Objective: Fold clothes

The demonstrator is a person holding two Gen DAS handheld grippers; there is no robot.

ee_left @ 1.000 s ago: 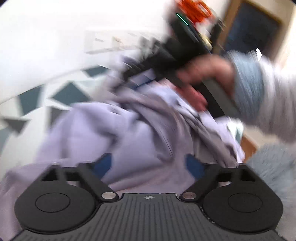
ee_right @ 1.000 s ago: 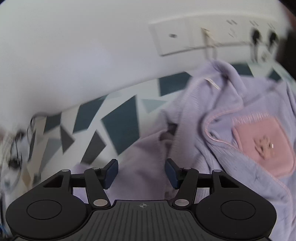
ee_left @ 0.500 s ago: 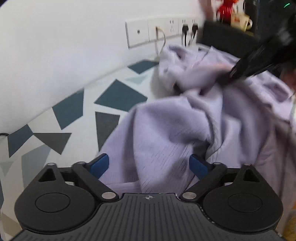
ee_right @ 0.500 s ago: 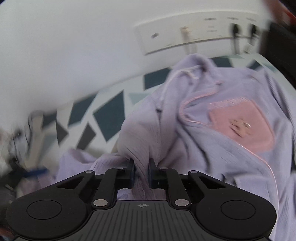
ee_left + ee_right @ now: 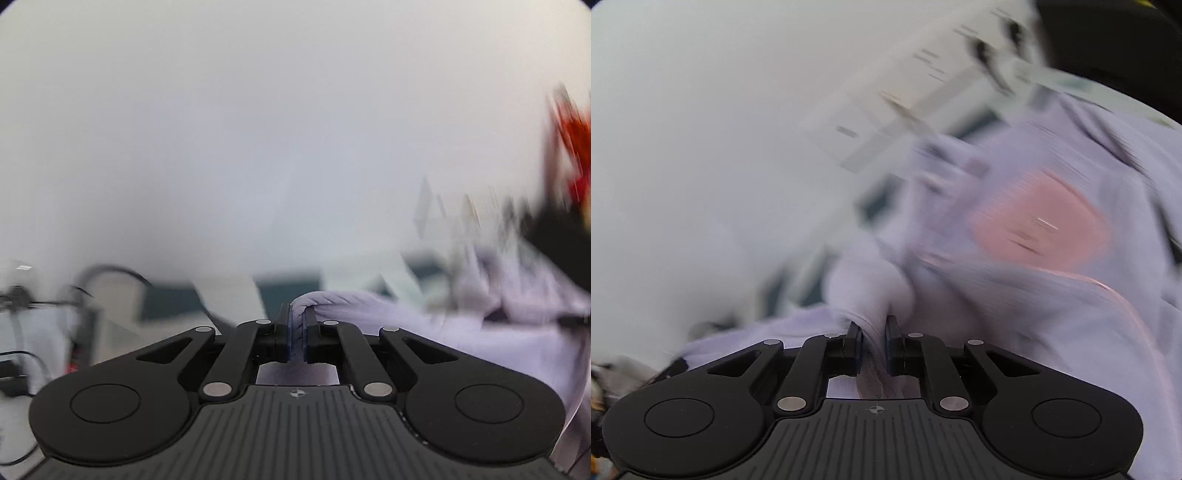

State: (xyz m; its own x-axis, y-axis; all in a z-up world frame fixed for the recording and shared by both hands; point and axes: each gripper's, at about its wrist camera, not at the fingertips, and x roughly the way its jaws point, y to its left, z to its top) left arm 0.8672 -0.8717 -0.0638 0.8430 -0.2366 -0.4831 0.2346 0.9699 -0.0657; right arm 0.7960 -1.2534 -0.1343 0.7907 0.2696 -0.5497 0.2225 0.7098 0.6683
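Folds of the lilac garment (image 5: 424,325) were clamped in the nearly closed jaws of the left gripper (image 5: 296,332) and right gripper (image 5: 873,341), while its pink patch (image 5: 1041,225), the wall sockets (image 5: 923,85) and the patterned table (image 5: 288,288) were smeared by blur.

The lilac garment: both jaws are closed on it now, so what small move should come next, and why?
Probably draw the two grippers apart to pull the cloth flat. The left gripper and right gripper each pinch a fold of the lilac garment, which is bunched between them.

Home: wall sockets (image 5: 923,99), terrazzo-patterned surface (image 5: 291,286).
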